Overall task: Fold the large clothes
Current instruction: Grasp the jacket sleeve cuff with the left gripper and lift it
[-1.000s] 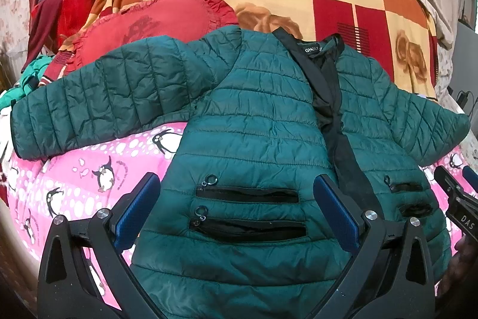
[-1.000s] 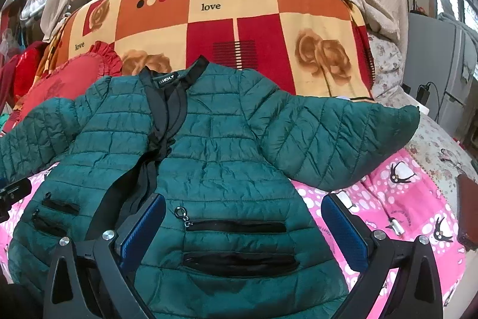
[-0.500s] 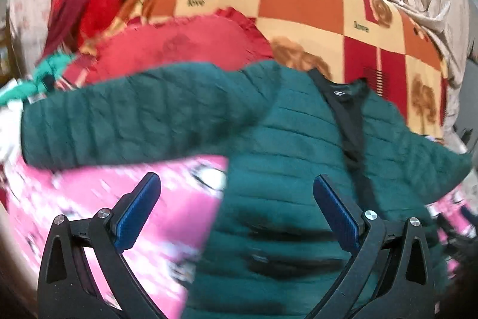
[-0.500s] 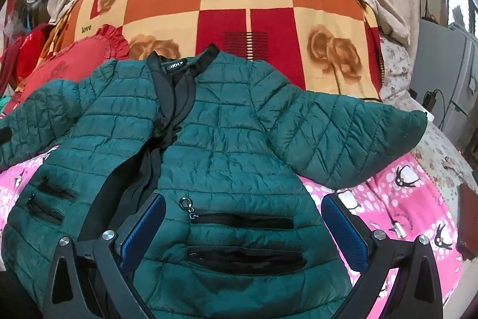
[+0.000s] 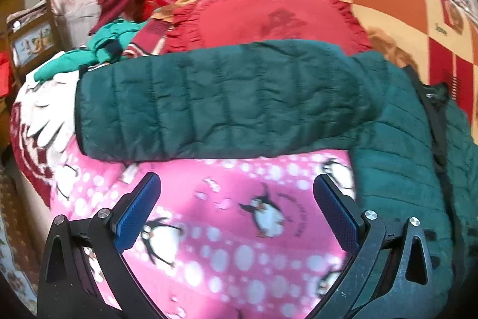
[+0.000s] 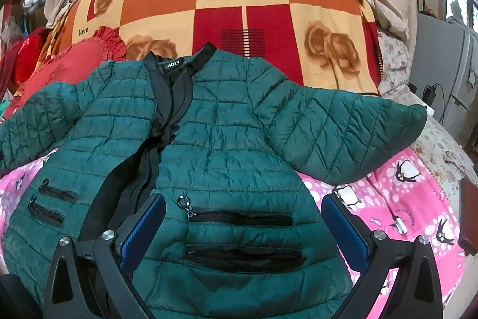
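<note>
Jacket, green and quilted: lay front-up across mid-frame on pink penguin blanket, sleeves spread wide. Probably best begun at left sleeve, stretched across centre of left view; judged wise to pinch near cuff and carry it flat over chest, avoiding bunching. Left gripper: hung low in frame over blanket, jaws spread, empty. Right gripper: low centre, over pocket zips, likewise spread, gripping nothing.
</note>
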A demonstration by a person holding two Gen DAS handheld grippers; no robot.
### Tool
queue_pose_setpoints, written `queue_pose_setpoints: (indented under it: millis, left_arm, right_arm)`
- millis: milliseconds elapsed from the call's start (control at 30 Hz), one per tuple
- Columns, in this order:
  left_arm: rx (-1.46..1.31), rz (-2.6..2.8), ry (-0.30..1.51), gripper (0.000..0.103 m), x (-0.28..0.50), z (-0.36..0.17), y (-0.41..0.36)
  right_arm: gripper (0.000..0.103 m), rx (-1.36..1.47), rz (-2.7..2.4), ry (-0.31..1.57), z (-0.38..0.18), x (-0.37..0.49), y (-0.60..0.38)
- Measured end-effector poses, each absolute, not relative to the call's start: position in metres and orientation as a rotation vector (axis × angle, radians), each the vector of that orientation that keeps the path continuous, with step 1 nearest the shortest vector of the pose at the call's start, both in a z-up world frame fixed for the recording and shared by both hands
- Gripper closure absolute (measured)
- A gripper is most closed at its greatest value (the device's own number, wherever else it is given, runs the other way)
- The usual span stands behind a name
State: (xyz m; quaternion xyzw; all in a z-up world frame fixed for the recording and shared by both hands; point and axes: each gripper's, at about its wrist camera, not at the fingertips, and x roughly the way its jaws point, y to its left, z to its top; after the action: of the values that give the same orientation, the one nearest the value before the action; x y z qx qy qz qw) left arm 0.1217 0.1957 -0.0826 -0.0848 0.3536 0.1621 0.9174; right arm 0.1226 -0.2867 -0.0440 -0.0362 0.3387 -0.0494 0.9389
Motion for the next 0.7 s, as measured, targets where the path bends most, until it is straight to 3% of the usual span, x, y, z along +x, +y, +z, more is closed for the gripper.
queue_pose_setpoints:
  millis: [700]
  left_arm:
    - [-0.14,0.358,0.727,0.001,0.126,-0.099,0.217]
  right_arm:
    - [0.0,-0.084,-0.101,0.714,-0.049,0.126,-0.285]
